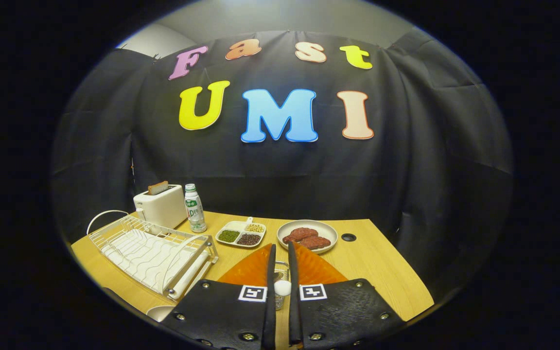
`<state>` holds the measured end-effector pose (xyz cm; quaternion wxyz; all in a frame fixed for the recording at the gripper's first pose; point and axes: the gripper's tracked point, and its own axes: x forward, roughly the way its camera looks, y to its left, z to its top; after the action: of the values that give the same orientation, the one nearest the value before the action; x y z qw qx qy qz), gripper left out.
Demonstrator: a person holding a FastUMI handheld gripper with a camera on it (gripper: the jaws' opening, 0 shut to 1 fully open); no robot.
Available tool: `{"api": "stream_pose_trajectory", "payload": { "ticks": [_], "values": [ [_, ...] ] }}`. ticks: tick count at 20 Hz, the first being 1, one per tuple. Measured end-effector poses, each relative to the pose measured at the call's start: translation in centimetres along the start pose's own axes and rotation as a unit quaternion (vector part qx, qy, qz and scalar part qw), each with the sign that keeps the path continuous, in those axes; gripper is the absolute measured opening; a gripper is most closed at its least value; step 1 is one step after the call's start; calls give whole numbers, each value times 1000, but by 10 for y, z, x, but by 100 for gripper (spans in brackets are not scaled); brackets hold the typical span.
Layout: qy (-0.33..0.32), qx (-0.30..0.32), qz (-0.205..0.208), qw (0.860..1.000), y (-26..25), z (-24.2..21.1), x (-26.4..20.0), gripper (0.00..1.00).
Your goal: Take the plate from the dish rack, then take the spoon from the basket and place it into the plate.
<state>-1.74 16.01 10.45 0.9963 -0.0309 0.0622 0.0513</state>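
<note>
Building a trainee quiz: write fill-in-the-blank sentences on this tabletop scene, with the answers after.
1. A brown bread slice sticks out of the white ____.
2. A small white object sits between the nearly closed jaws, above the ____ ribbed plate.
3. The reddish-brown patties lie on the round beige ____.
4. The clear plastic bottle stands upright beside the white ____.

Missing words: toaster; orange; plate; toaster.

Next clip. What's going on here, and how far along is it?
A handheld gripper reaches over an orange plate that lies on the table, out of the white dish rack beside it. Its fingers stand nearly closed around a white rounded piece, probably the spoon's handle, sticking up from a small wire basket. Whether they press on it is unclear. The spoon is not yet in the plate.
</note>
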Motion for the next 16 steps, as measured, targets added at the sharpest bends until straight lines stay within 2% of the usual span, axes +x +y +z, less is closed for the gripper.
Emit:
{"api": "stream_pose_trajectory", "payload": {
  "ticks": [3,16],
  "values": [
    [-2,5,-8,1000,-5,20,-17,10],
    [25,-4,-16,1000,5,40,-89,10]
  ]
}}
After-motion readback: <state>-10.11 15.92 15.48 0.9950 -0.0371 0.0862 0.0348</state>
